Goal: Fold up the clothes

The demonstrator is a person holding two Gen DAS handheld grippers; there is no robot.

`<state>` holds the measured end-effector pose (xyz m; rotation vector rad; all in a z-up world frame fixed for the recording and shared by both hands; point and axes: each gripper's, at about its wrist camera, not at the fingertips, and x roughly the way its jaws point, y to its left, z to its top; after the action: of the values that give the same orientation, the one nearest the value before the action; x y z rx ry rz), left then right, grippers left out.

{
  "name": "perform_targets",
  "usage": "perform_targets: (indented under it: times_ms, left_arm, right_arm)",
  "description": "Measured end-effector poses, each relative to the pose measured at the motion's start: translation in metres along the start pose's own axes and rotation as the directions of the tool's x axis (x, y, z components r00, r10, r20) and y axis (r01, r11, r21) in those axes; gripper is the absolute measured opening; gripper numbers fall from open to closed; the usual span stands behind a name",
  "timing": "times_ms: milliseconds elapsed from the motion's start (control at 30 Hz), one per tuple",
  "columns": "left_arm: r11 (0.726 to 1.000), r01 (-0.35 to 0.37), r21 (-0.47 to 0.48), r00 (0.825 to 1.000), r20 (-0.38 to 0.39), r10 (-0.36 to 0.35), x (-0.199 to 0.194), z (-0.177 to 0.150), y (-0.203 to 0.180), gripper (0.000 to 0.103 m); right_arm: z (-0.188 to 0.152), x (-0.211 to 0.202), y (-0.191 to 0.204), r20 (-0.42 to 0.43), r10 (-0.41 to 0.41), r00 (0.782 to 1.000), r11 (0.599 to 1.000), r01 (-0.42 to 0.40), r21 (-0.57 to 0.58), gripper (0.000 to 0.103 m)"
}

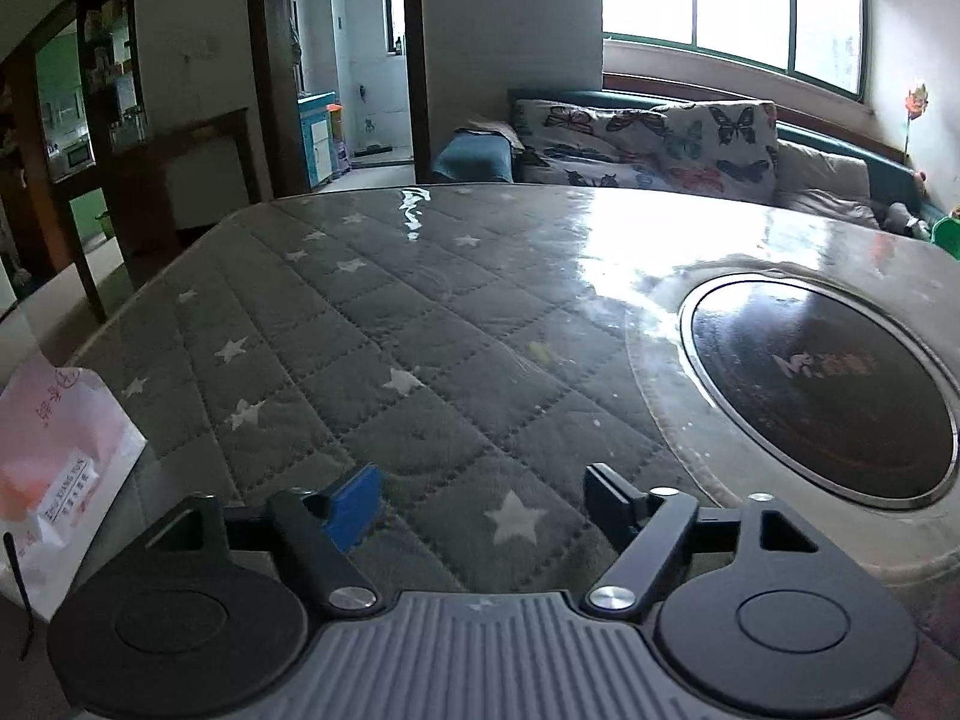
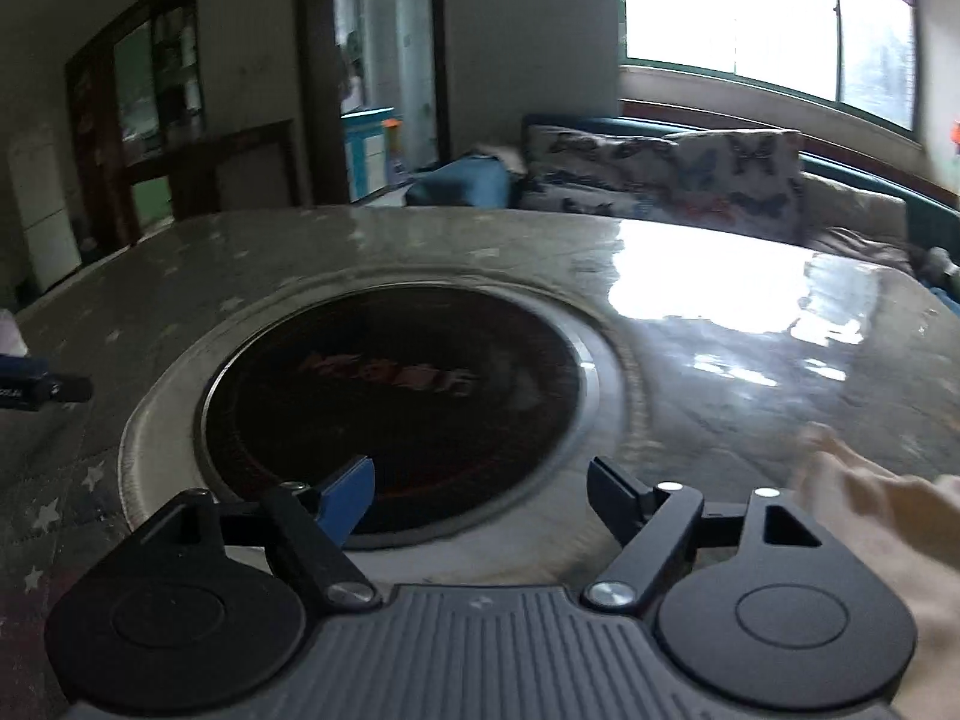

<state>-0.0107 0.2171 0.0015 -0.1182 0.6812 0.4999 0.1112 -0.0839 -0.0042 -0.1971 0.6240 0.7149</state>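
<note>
**Both grippers empty, garment only at the edge of view**

The left gripper (image 1: pixel 483 501) hangs over the desk (image 1: pixel 372 324), whose top is a grey quilted cover with white stars under a glossy clear sheet. Its fingers (image 1: pixel 354 504) stand wide apart with nothing between them but bare quilted surface. The right gripper (image 2: pixel 480 495) is over the round dark cooktop (image 2: pixel 396 408) set into the desk, and its fingers also stand wide apart and hold nothing.

The only cloth that could be clothing is a pale cream fabric (image 2: pixel 882 516) at the lower right of the right wrist view, lying on the desk just beside the right gripper. It is blurred and cut off by the frame, so whether it is folded, half folded or still loose cannot be told. The left wrist view shows no garment at all, only a pink and white paper bag (image 1: pixel 66 468) at the desk's left edge.

As a judgement: no fold is in hand at this moment. With neither gripper holding cloth, the next grasp on the cream fabric appears to be what is left, along with any folds after it.
</note>
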Motion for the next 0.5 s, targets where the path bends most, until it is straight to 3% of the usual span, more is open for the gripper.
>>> perform_targets:
  times_ms: [167, 300, 500]
  left_arm:
    - [1.000, -0.029, -0.009, 1.000, 0.000, 0.029, 0.008, -0.003, -0.005, 0.093]
    - [0.998, -0.044, -0.038, 0.999, -0.005, 0.043, 0.015, -0.003, -0.004, 0.103]
    - [0.997, -0.034, -0.064, 0.999, -0.012, 0.033, 0.017, -0.004, 0.000, 0.103]
  right_arm:
    - [0.003, 0.019, 0.009, -0.046, 0.021, 0.999, 1.000, -0.022, -0.017, 0.084]
    - [0.007, 0.028, 0.012, -0.060, 0.028, 0.998, 0.999, -0.029, -0.019, 0.091]
    - [0.006, 0.034, 0.016, -0.077, 0.041, 0.996, 0.999, -0.043, -0.032, 0.102]
